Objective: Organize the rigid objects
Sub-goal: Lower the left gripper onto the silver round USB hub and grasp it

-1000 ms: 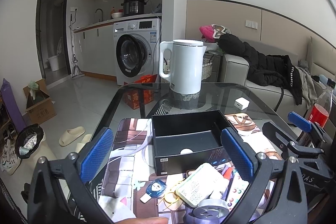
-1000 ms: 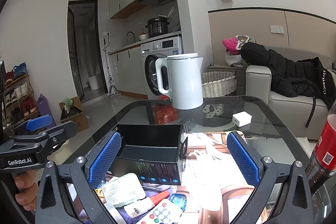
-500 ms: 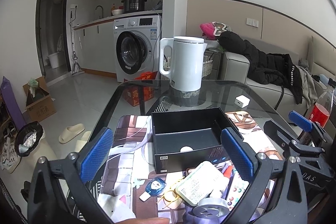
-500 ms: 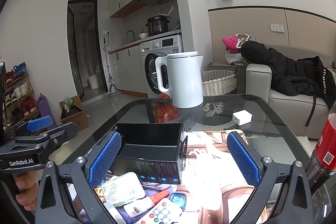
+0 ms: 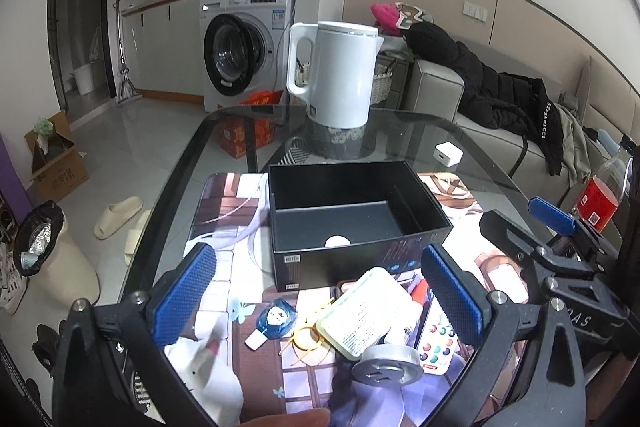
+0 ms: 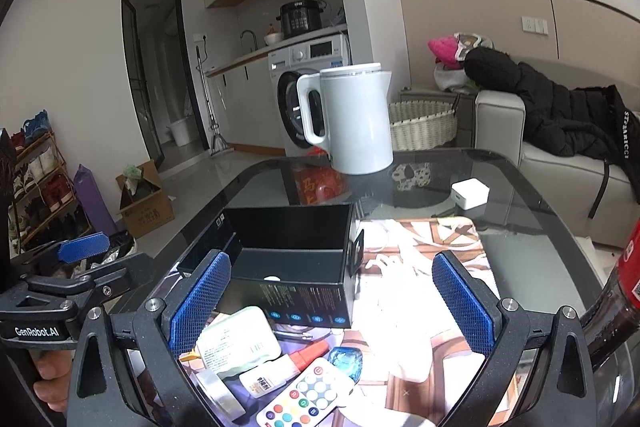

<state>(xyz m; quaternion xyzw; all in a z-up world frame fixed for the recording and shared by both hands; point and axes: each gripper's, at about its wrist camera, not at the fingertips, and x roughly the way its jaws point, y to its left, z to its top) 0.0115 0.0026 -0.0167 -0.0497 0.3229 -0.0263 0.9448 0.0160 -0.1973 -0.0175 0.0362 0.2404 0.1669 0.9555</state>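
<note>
An open black box (image 5: 352, 215) sits on the patterned mat in the middle of the glass table; it also shows in the right wrist view (image 6: 294, 259). In front of it lie a pale green case (image 5: 366, 313) (image 6: 238, 341), a white remote with coloured buttons (image 6: 308, 397), a red-capped tube (image 6: 286, 367), a blue charm (image 5: 276, 319) and a silver tape roll (image 5: 386, 369). My left gripper (image 5: 316, 295) is open and empty above these items. My right gripper (image 6: 330, 301) is open and empty, just before the box.
A white kettle (image 5: 336, 75) stands at the table's far edge. A white charger cube (image 5: 448, 154) lies to the far right. A red drink bottle (image 5: 602, 195) stands at the right edge. A sofa with a black jacket (image 5: 504, 95) is beyond.
The left wrist view has tilted down slightly and moved a little closer to the items. The right gripper has barely moved. Both stay open.
</note>
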